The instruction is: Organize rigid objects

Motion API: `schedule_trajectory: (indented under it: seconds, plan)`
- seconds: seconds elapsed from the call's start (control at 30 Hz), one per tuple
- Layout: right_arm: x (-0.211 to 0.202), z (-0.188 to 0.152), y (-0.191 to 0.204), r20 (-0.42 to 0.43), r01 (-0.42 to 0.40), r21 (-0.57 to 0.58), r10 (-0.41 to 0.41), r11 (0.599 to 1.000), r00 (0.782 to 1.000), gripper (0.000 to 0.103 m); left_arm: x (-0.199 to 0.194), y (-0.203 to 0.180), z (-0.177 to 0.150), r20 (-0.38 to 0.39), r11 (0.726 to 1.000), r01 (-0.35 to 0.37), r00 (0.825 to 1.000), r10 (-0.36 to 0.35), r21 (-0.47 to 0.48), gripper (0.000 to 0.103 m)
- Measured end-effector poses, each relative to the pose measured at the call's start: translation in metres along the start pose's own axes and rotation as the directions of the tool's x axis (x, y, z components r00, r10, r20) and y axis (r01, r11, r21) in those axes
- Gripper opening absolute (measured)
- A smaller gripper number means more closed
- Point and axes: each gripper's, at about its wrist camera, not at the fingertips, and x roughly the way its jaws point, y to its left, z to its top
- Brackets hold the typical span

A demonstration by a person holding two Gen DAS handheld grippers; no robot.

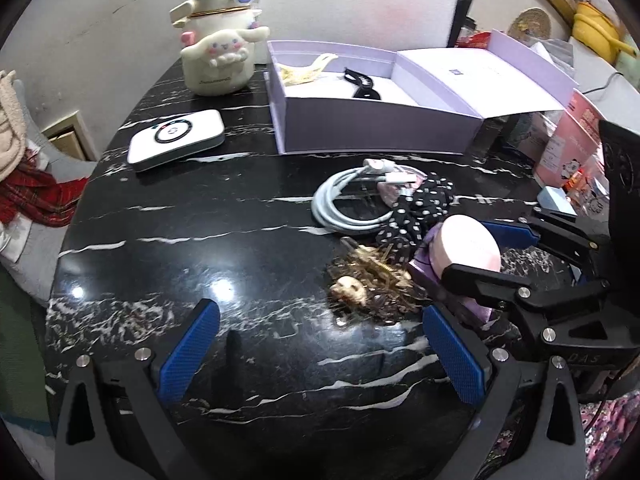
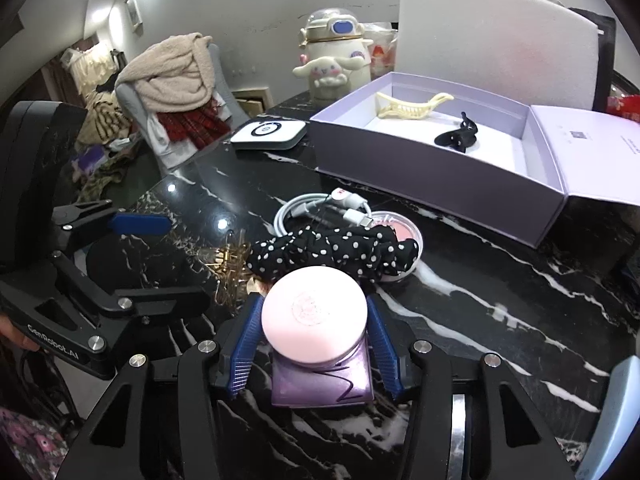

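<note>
A round pink compact (image 2: pixel 314 320) rests on a flat purple case (image 2: pixel 322 384) on the black marble table (image 2: pixel 480 280). My right gripper (image 2: pixel 314 300) is shut on the compact, a blue pad pressing each side; the left wrist view shows that grip too, right gripper (image 1: pixel 468 248). My left gripper (image 1: pixel 320 308) stands open low over the table, with a heap of gold clips (image 1: pixel 376 276) just beyond its fingertips. An open lavender box (image 2: pixel 432 176) at the back holds a cream hair claw (image 2: pixel 412 106) and a black hair clip (image 2: pixel 458 136).
A coiled white cable (image 1: pixel 348 204), a polka-dot scrunchie (image 2: pixel 332 252) and a small pink jar (image 2: pixel 400 232) crowd the table's middle. A white flat device (image 1: pixel 176 140) and a cartoon-dog jar (image 1: pixel 220 48) sit far left. Pink cartons (image 1: pixel 568 144) stand at the right edge.
</note>
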Motion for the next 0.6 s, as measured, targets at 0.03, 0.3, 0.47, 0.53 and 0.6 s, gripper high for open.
schedule_trajectory:
  seconds: [0.03, 0.3, 0.47, 0.53, 0.6]
  plan:
    - [-0.001, 0.0, -0.001, 0.003, 0.0, 0.001, 0.0, 1.0, 1.0, 0.051, 0.001, -0.001, 0.0, 0.0, 1.0, 0.007, 1.0, -0.007, 0.005, 0.103]
    - [-0.01, -0.004, -0.015, 0.003, 0.03, 0.048, -0.03, 0.998, 1.0, 0.051, 0.018, -0.007, 0.005, -0.016, 0.997, 0.051, 0.999, -0.05, 0.058, 0.103]
    - [-0.014, -0.008, -0.028, -0.005, 0.056, 0.104, -0.056, 0.993, 0.998, 0.051, 0.026, -0.011, 0.009, -0.021, 0.992, 0.073, 0.997, -0.071, 0.106, 0.099]
    - [-0.015, -0.01, -0.033, -0.008, 0.068, 0.12, -0.067, 0.991, 0.998, 0.051, 0.026, -0.013, 0.01, -0.015, 0.989, 0.06, 0.998, -0.058, 0.132, 0.093]
    - [-0.016, -0.01, -0.034, -0.01, 0.075, 0.125, -0.074, 0.989, 0.997, 0.051, 0.026, -0.014, 0.011, -0.013, 0.987, 0.067, 0.998, -0.065, 0.149, 0.091]
